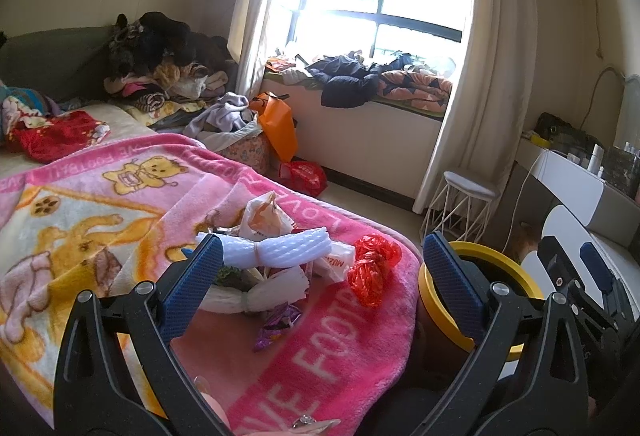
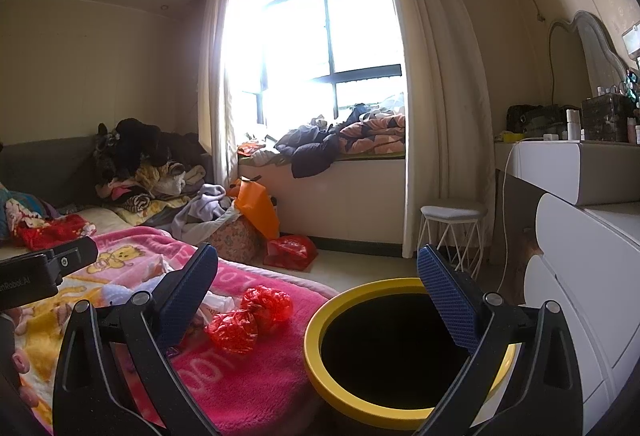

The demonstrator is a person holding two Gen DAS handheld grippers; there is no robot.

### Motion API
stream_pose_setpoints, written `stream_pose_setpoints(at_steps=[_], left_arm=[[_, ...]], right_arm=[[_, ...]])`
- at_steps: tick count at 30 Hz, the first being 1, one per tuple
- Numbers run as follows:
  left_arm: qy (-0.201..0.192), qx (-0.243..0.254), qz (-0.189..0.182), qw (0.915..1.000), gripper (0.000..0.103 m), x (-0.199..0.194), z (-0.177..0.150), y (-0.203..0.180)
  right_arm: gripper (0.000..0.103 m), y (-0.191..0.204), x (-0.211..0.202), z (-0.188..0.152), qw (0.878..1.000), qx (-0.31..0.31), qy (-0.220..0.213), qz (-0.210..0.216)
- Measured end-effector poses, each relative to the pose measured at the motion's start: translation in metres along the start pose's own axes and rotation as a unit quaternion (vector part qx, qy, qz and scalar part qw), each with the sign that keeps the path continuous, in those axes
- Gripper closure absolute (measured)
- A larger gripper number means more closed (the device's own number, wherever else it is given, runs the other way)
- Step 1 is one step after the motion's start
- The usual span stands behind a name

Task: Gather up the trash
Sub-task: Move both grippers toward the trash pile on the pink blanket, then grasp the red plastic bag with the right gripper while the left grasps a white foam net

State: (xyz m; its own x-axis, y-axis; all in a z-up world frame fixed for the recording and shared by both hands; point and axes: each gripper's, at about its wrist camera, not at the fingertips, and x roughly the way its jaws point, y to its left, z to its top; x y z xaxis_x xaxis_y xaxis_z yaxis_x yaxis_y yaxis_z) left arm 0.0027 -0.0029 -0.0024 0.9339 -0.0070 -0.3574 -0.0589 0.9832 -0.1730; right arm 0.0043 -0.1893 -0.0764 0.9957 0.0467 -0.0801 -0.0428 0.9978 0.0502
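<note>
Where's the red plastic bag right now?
The red plastic bag lies on the pink blanket near its edge, just left of the yellow-rimmed bin, right of the white wrappers.

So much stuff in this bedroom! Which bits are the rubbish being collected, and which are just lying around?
Part of the job:
- white foam netting
- red plastic bag
- crumpled wrappers
- purple wrapper
- yellow-rimmed bin
- left gripper and right gripper, both open and empty

Just lying about:
- pink blanket
- orange bag
- clothes on window seat
- white stool
</note>
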Motion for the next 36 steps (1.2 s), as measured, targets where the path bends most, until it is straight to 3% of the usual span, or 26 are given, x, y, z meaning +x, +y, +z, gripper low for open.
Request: stream_pose_setpoints(at_steps=[21, 36], left_arm=[[0.006, -0.004, 0.001, 1.0000, 0.011, 0.003, -0.006, -0.006], [-0.004, -0.066, 0.071, 0.9953, 0.011, 0.018, 0.019, 0.064]], right_arm=[[0.006, 0.004, 0.009, -0.011, 1.000, 0.002, 0.020, 0.020], [0.006, 0.049, 0.046, 0.002, 0.992, -0.019, 0.070, 0.101]])
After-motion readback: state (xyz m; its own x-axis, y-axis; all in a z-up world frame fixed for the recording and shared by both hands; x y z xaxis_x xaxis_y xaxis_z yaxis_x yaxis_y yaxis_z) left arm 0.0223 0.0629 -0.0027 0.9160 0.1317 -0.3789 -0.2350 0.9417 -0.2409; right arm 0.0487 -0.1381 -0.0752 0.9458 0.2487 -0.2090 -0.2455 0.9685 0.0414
